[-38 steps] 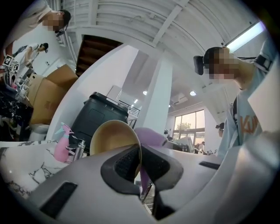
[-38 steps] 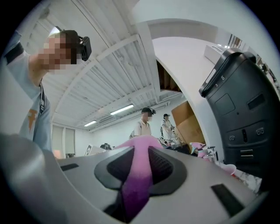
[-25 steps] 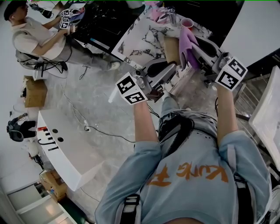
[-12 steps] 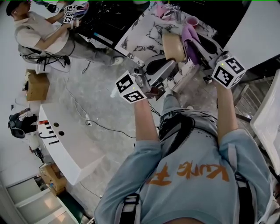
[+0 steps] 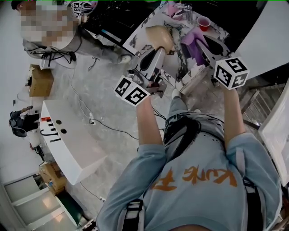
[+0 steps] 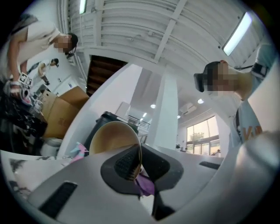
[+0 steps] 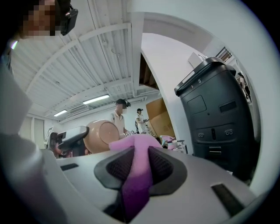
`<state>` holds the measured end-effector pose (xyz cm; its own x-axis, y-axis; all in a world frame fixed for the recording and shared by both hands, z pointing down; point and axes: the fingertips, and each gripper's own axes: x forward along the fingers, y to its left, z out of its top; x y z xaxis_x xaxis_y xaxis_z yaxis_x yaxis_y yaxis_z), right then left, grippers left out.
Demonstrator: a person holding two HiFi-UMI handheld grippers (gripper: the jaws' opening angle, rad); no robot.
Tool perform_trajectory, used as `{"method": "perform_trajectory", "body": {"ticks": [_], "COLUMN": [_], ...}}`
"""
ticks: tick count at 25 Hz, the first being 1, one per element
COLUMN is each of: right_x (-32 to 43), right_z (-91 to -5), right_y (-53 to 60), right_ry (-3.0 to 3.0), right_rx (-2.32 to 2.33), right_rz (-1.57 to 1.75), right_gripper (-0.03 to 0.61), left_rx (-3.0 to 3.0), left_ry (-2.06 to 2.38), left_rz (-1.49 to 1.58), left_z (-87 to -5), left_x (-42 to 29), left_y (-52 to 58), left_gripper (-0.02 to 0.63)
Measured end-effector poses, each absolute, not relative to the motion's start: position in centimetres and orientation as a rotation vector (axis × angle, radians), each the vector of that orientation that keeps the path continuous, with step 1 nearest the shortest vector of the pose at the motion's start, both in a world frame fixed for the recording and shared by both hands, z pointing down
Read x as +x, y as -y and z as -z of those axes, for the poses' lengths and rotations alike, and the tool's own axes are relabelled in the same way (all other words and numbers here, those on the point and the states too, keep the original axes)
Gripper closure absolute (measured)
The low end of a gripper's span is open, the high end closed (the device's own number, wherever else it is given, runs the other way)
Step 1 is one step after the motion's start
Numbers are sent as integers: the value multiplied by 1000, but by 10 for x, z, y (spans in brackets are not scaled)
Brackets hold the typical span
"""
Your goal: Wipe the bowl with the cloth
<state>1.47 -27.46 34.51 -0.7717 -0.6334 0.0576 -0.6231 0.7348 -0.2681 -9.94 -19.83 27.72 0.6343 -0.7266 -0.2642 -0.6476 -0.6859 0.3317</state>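
Note:
My left gripper (image 5: 159, 50) is shut on the rim of a tan bowl (image 5: 156, 34), held up in the air over the marble table (image 5: 144, 36). In the left gripper view the bowl (image 6: 113, 136) stands on edge between the jaws, its hollow facing the camera. My right gripper (image 5: 203, 48) is shut on a purple cloth (image 5: 195, 37), a short way right of the bowl and not touching it. The right gripper view shows the cloth (image 7: 136, 170) pinched between the pads, with the bowl's (image 7: 102, 134) outer side beyond at the left.
A red cup (image 5: 204, 22) and pink items (image 5: 173, 9) stand on the marble table's far end. A seated person (image 5: 49, 31) with another gripper is at the far left. A white bench (image 5: 72, 144) and floor cables (image 5: 90, 122) lie below left.
The left gripper has carried the bowl up and to the left, away from the cloth. The right gripper with the cloth has shifted slightly left; bowl and cloth now stand apart.

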Motion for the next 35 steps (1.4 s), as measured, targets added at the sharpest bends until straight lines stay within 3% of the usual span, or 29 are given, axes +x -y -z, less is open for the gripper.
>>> {"method": "perform_trajectory", "body": {"ticks": [21,27,35], "right_x": [19,20,19], "right_z": [-322,-307,-308], "right_y": [288,289,286], "right_ry": [-2840,-2818,-2800], "right_rx": [-1280,-1299,-1346], "right_rz": [198,130,105], "right_gripper": [466,468,466], "left_rx": [2107,2156,2160], "left_ry": [2091,2106,2096], "left_rz": [-8,-158,-118], "left_z": [-332,-337,-337], "left_x": [-209,-196,-197], "left_y": [211,215,210], "left_gripper": [583,583,583]}}
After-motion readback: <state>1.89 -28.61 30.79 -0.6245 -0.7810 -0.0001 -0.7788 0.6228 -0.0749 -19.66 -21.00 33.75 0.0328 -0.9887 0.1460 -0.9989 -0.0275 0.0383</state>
